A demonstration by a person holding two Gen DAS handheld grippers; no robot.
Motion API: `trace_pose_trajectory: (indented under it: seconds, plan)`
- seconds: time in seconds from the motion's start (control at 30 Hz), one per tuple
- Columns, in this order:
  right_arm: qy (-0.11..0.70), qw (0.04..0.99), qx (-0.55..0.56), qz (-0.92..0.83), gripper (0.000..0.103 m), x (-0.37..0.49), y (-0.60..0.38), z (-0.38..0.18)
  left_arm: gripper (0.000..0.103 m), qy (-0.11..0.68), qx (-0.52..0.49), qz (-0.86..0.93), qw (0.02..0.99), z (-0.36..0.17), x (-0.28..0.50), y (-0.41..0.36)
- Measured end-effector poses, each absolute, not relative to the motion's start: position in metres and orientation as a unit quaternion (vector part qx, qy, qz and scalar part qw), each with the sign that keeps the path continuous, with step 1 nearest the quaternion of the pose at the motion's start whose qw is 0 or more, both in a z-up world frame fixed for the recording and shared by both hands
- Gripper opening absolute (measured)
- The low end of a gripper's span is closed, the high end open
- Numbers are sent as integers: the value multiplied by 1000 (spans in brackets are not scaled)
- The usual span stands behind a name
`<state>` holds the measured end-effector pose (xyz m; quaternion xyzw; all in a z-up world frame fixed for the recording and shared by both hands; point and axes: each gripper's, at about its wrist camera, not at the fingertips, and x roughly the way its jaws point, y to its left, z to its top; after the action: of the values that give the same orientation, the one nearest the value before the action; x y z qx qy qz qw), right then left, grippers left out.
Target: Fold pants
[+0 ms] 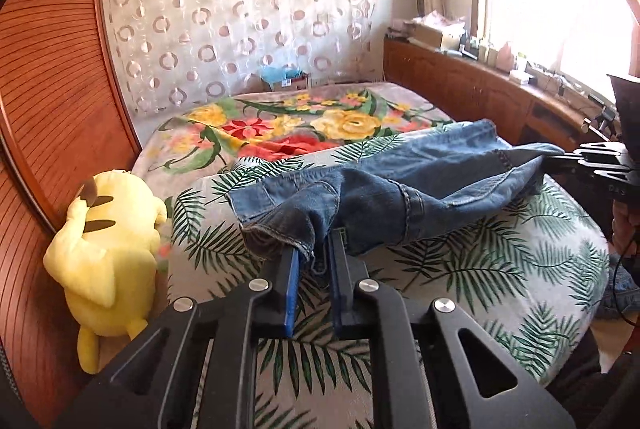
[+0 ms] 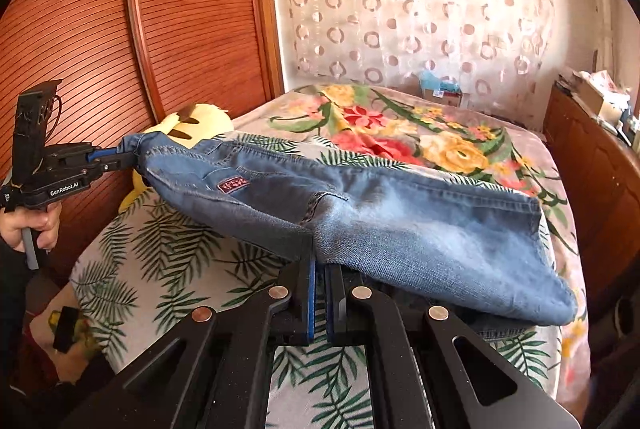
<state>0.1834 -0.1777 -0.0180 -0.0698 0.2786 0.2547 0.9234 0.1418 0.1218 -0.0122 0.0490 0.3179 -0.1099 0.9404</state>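
Both my hands angle down over the bed [image 1: 500, 269] — left gripper [image 1: 314, 249] and right gripper [image 2: 320, 261] each pinch the jeans [image 2: 400, 225], lifted between them.

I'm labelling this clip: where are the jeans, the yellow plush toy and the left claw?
jeans [image 2: 420, 225]: right wrist view, middle of the denim leg.
yellow plush toy [image 1: 108, 249]: left wrist view, on its back.
left claw [image 1: 312, 249]: left wrist view, midway between fingertips, at the pinched denim.
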Motion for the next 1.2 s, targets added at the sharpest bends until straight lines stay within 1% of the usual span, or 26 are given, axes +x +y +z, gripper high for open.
trace_pose_trajectory:
  seconds: [0.3, 0.47, 0.57, 0.87, 0.93, 1.03, 1.07, 1.1, 1.13, 1.17, 1.2]
  plan:
    - [285, 910, -76, 291, 3, 135, -178, -13, 13, 307, 31, -104, 946, -11, 78, 134]
    - [285, 907, -83, 299, 3, 122, -179, -10, 14, 324, 29, -97, 940, -21, 60, 135]
    - [295, 905, -77, 296, 3, 122, -181, -20, 14, 341, 27, -97, 935, -34, 56, 134]
    - [327, 899, -59, 286, 3, 121, -188, -37, 19, 370, 27, -91, 924, -52, 41, 132]
    - [329, 900, -52, 281, 3, 119, -190, -38, 22, 374, 25, -88, 923, -53, 38, 133]
    - [330, 900, -43, 281, 3, 116, -190, -39, 23, 371, 34, -76, 925, -48, 33, 134]
    - [330, 900, -41, 282, 3, 114, -190, -39, 24, 367, 33, -73, 927, -44, 31, 136]
    - [331, 899, -41, 284, 3, 113, -190, -40, 27, 362, 30, -70, 929, -40, 29, 138]
    - [333, 898, -41, 285, 3, 112, -191, -42, 34, 358, 28, -68, 931, -38, 28, 140]
    - [334, 897, -42, 286, 3, 110, -191, -42, 38, 353, 25, -64, 933, -34, 27, 141]
    - [334, 898, -44, 284, 3, 110, -191, -42, 47, 350, 24, -61, 935, -31, 30, 142]
